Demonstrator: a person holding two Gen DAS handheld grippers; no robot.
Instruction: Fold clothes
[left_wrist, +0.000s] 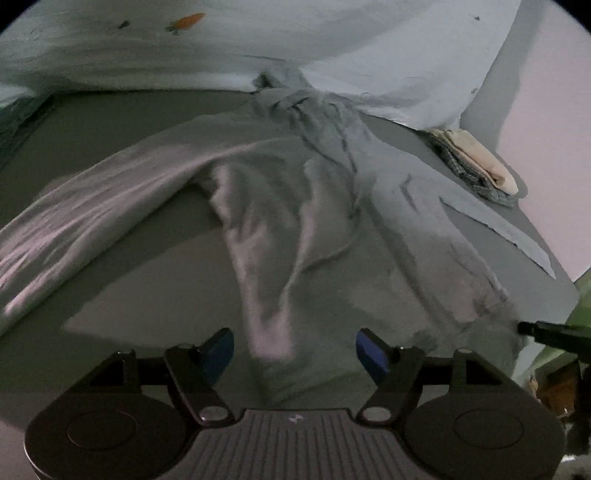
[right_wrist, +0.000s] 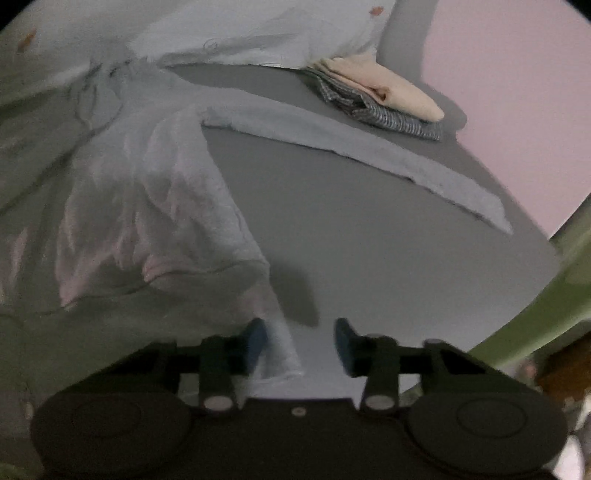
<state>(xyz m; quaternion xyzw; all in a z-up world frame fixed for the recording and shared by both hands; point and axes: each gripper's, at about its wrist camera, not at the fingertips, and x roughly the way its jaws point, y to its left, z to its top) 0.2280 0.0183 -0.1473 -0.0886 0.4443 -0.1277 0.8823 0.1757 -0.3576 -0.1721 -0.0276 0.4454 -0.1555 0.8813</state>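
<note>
A pale grey long-sleeved garment (left_wrist: 280, 206) lies crumpled on the grey bed surface (right_wrist: 369, 229), sleeves spread. The left gripper (left_wrist: 294, 349) hangs open over a raised fold at its near edge. The right gripper (right_wrist: 300, 343) is open at the garment's corner. Folded clothes (right_wrist: 384, 99) sit beyond, well apart.

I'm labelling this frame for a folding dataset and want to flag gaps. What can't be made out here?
- What kind of garment the grey garment is: bunched and motion-blurred in both wrist views.
- What lies under the folded stack: the cream top piece covers most of the striped one.
- Whether the right gripper touches the cloth edge: blurred, right wrist view.
- The left gripper is open over a fold; contact unclear.
</note>
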